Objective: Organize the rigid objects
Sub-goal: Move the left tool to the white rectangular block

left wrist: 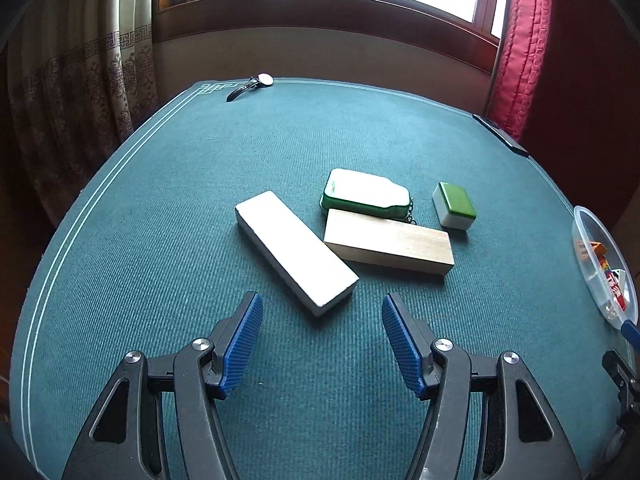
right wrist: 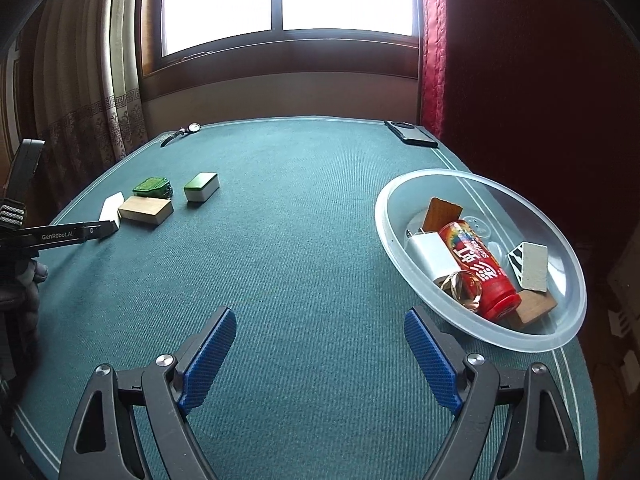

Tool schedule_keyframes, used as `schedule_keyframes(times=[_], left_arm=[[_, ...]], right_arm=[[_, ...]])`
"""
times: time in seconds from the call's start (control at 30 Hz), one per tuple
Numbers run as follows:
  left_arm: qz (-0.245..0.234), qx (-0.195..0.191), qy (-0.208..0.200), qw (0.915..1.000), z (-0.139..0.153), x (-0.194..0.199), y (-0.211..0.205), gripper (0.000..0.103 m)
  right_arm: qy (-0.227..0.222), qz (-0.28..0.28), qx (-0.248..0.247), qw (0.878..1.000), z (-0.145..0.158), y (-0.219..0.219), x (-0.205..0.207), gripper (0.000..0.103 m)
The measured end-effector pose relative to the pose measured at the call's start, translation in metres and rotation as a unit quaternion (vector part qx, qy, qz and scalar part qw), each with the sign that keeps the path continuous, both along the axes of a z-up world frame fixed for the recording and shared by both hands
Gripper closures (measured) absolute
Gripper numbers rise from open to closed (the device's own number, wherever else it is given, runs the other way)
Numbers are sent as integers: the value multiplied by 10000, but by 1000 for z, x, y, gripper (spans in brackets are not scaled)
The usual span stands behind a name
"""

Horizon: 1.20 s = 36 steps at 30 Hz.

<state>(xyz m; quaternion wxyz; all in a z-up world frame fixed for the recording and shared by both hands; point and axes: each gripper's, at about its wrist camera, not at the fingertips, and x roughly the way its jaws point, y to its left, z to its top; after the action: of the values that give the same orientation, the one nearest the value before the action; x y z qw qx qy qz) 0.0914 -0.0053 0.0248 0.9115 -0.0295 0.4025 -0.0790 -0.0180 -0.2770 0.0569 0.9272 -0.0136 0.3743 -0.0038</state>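
On the green felt table lie a long white block (left wrist: pixel 295 246), a wooden block (left wrist: pixel 389 245), a green-and-white case with a chain (left wrist: pixel 366 193) and a green-topped white tile (left wrist: pixel 455 205). My left gripper (left wrist: pixel 322 314) is open and empty, just short of the white block's near end. The same pieces show at the left of the right wrist view: the white block (right wrist: pixel 111 207), the wooden block (right wrist: pixel 146 209), the case (right wrist: pixel 151 186) and the tile (right wrist: pixel 201 186). My right gripper (right wrist: pixel 320 330) is open and empty, left of a clear plastic bowl (right wrist: pixel 568 264) that holds a red bottle (right wrist: pixel 478 268) and several small items.
A wristwatch (left wrist: pixel 251 85) lies at the table's far left edge. A dark phone (right wrist: pixel 412 133) lies at the far right corner. Curtains hang left and right of the window. The bowl's rim (left wrist: pixel 584 220) shows at the right of the left wrist view.
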Motion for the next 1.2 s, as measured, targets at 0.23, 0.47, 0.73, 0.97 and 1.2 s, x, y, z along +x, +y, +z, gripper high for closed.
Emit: schedule_keyframes(times=[0.23,0.47,0.73,0.97,1.2], left_arm=[[-30,290,41,9996,-6,18,6,37],[-176,141,36,9997,-5,36,11,34],[-425,38,66,9991,-4,58,19,25],[-671,328,120,9971,-6,68,16,17],[-1100,523,164,9924,-8,74,11,12]], right_arm=[[53,29,46,10000,-2,2,0,14],[96,30,82,9999,-2,2,0,14],[165,18,98,9998,-5,3,4,14],[233,6,109,9997,-8,7,6,14],[309,35,145,9994,-9,13,9,14]])
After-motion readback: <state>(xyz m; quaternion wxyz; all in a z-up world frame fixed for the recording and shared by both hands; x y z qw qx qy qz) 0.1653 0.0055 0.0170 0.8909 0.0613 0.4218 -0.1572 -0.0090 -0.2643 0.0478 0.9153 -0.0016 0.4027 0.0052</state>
